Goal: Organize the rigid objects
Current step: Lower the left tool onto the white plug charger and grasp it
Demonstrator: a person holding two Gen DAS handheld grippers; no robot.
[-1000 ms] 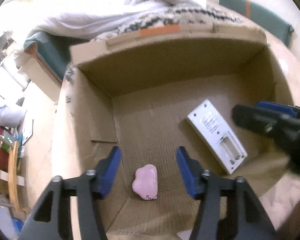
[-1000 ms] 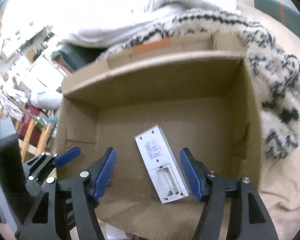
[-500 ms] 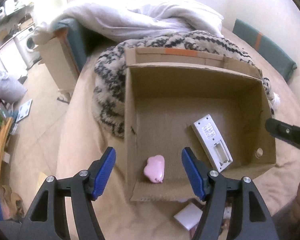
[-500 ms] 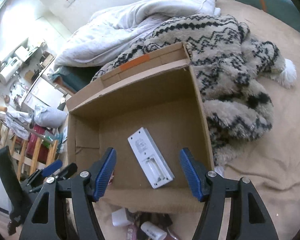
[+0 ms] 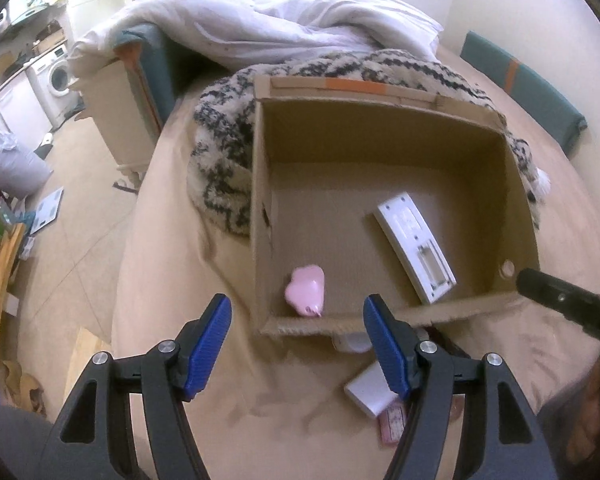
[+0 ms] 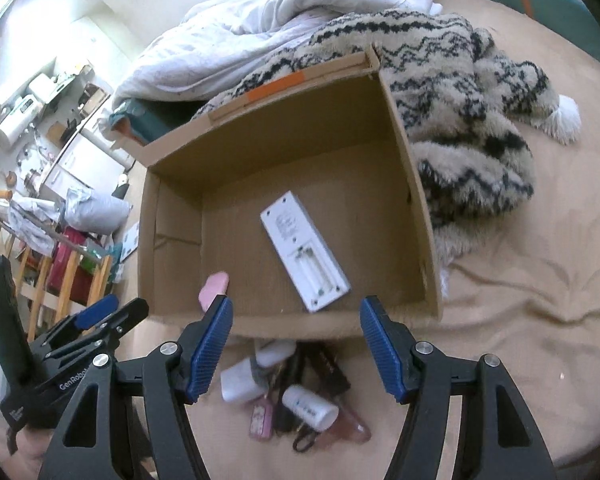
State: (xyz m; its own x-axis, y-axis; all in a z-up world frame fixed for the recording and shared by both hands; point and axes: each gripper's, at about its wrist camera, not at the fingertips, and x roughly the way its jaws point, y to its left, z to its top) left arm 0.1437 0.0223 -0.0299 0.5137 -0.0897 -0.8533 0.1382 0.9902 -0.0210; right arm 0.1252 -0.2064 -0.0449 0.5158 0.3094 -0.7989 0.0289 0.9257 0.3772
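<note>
Pulled back from inside the corrugated cardboard box (image 5: pixel 384 128), the left gripper (image 5: pixel 296 332), jaws just widened and empty, sees the glossy pink heart-shaped case (image 5: pixel 306 290) beside a flat white remote (image 5: pixel 414 246). Right wrist: the right gripper (image 6: pixel 296 336), likewise withdrawn, gapes empty above small plastic clutter (image 6: pixel 288 392) on tan bedding (image 6: pixel 520 340).

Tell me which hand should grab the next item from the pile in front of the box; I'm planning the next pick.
Right, probably. The right tool is open with the pile centred below it. The left tool is open too, but the pile sits off to its right.
</note>
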